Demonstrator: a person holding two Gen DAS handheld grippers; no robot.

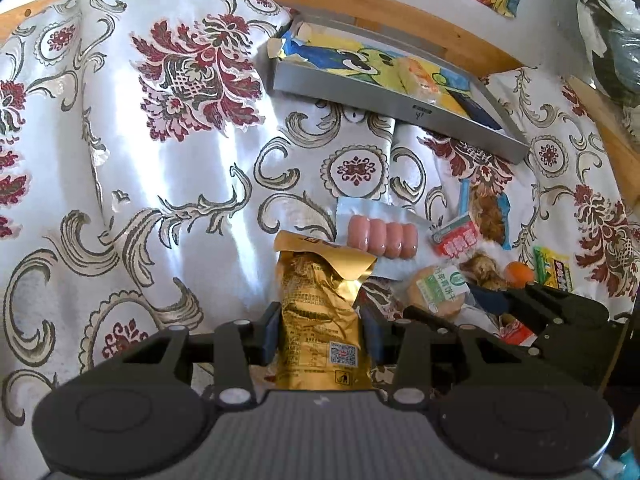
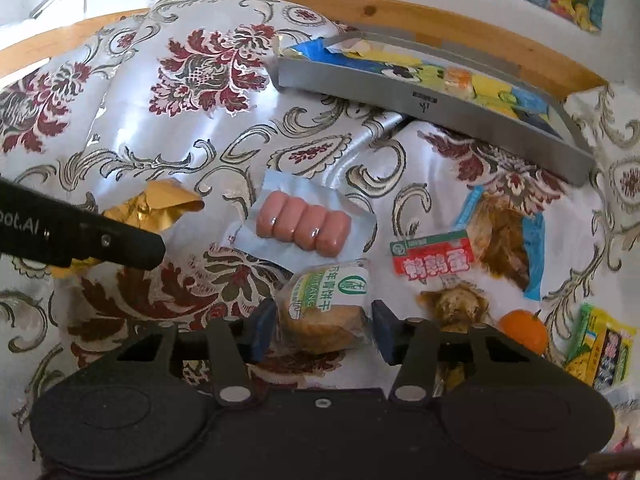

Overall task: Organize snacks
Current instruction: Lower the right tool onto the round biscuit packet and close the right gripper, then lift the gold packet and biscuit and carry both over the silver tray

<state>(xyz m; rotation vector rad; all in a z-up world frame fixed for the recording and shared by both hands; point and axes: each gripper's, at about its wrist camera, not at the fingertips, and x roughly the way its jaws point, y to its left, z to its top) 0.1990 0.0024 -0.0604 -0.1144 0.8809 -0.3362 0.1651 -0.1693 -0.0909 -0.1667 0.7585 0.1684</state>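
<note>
The left gripper (image 1: 322, 330) is clenched on a gold packet (image 1: 320, 316); both blue pads press against its sides, and the packet stands up between the fingers with its folded top toward 12 o'clock. In the right wrist view the same packet (image 2: 150, 208) shows at 9 o'clock, behind the black finger of the left gripper.

The right gripper (image 2: 324, 330) has a biscuit pack (image 2: 328, 308) between its fingers. The left pad (image 2: 264, 330) is touching the pack's edge, but a small gap is visible before the other pad, so I cannot tell if the grip is already firm.

All things lie on a flowered cloth (image 2: 160, 128). Just past the biscuit pack, toward 12 o'clock, lies a sausage pack (image 2: 304, 226) with four pink sausages side by side in clear foil. At 2 o'clock from the right gripper is a red box (image 2: 434, 258), touching a blue bag (image 2: 506, 240) with brown food inside. A brown snack (image 2: 456, 308) lies just beside the right finger, an orange (image 2: 524, 330) is at 3 o'clock, and a yellow-green packet (image 2: 600, 348) is near the right edge.

A grey tray (image 2: 420, 98) sits at 1 o'clock, well apart from both grippers, against the wooden rim (image 2: 400, 10). Yellow and blue wrappers (image 1: 360, 58) already lie in it.
</note>
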